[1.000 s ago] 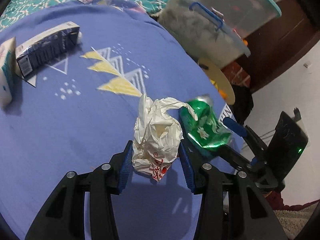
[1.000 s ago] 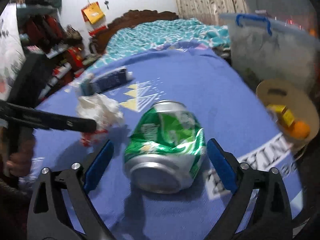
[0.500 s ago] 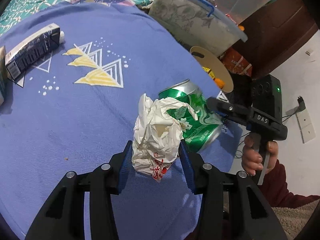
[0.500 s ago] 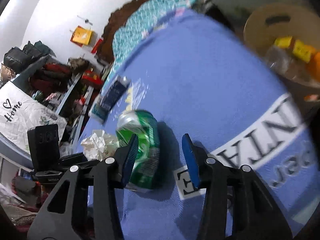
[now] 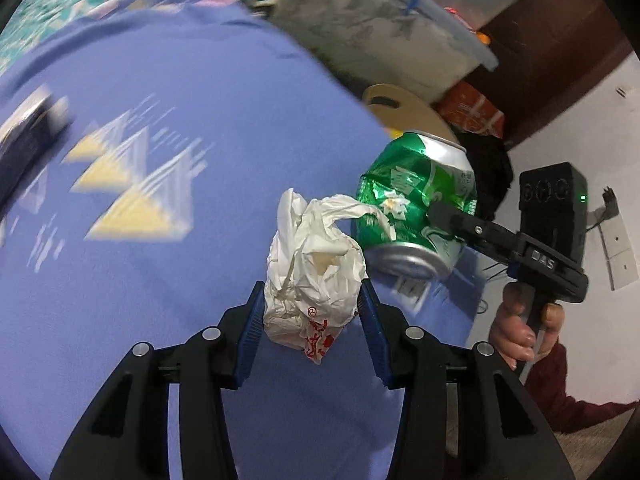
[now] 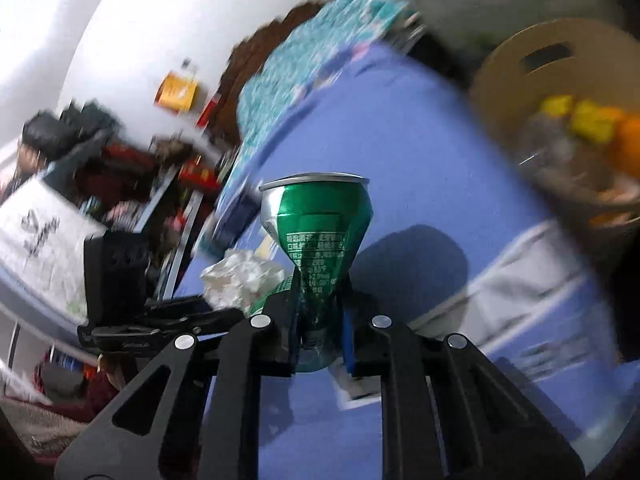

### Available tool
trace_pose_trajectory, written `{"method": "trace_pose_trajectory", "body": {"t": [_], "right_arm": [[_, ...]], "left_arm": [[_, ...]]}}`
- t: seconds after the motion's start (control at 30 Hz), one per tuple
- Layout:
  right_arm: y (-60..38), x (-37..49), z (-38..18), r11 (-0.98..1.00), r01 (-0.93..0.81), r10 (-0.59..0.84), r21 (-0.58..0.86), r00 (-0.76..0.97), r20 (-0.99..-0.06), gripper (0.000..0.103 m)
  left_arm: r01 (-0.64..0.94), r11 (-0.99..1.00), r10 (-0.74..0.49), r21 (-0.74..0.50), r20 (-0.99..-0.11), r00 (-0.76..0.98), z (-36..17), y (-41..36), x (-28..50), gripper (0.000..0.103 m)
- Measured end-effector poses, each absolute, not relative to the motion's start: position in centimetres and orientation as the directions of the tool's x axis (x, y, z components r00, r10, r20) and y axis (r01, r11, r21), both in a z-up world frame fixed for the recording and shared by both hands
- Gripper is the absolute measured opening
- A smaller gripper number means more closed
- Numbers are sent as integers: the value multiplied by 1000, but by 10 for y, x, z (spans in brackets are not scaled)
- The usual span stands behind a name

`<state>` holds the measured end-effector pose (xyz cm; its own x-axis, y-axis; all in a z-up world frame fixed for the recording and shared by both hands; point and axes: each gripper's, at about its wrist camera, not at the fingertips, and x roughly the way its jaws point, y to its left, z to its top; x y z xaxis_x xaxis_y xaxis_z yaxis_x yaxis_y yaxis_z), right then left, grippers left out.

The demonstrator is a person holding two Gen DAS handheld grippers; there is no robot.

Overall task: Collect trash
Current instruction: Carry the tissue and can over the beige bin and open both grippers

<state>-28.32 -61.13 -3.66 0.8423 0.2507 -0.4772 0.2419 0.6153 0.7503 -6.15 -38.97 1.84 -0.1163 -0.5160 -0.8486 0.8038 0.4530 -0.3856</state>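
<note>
My left gripper (image 5: 312, 308) is shut on a crumpled white plastic bag (image 5: 314, 264) with red print, held above the blue cloth (image 5: 180, 280). My right gripper (image 6: 320, 308) is shut on a dented green can (image 6: 318, 232), pinched at its crushed middle and lifted off the cloth. In the left wrist view the can (image 5: 416, 208) hangs just right of the bag, with the right gripper's finger across it. In the right wrist view the bag (image 6: 240, 276) shows left of the can.
A tan round bin (image 6: 560, 92) with yellow and orange trash stands off the bed's right edge; it also shows in the left wrist view (image 5: 408, 108). A dark carton (image 5: 28, 148) lies far left on the cloth. A clear storage box (image 5: 380, 28) sits behind.
My right gripper closed on the green can, crushing its middle, and lifted it off the cloth. My left gripper kept hold of the bag and rose slightly.
</note>
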Motion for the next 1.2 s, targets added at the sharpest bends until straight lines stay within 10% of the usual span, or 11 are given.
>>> {"method": "trace_pose_trajectory", "body": {"t": [0.17, 0.57, 0.7, 0.77, 0.83, 1.2], "right_arm": [[-673, -322, -12, 619, 378, 13, 689, 872, -489, 18], [-733, -291, -4, 758, 650, -424, 53, 553, -717, 19], [-740, -275, -23, 792, 608, -368, 63, 557, -745, 24], [-743, -276, -21, 779, 619, -369, 102, 584, -723, 59], [-745, -281, -17, 772, 618, -373, 147, 628, -684, 71], [-702, -293, 42, 799, 515, -301, 311, 790, -534, 71]], "left_arm": [[861, 339, -531, -380, -832, -158, 32, -477, -61, 43], [911, 258, -508, -321, -848, -155, 10, -637, -88, 52], [905, 326, -485, -274, -870, -89, -11, -659, -81, 76], [898, 339, -477, -281, -874, -94, -14, -661, -76, 76], [882, 349, -486, -316, -866, -118, -10, -655, -71, 76], [871, 318, -648, -374, -756, -88, 67, -549, -65, 77]]}}
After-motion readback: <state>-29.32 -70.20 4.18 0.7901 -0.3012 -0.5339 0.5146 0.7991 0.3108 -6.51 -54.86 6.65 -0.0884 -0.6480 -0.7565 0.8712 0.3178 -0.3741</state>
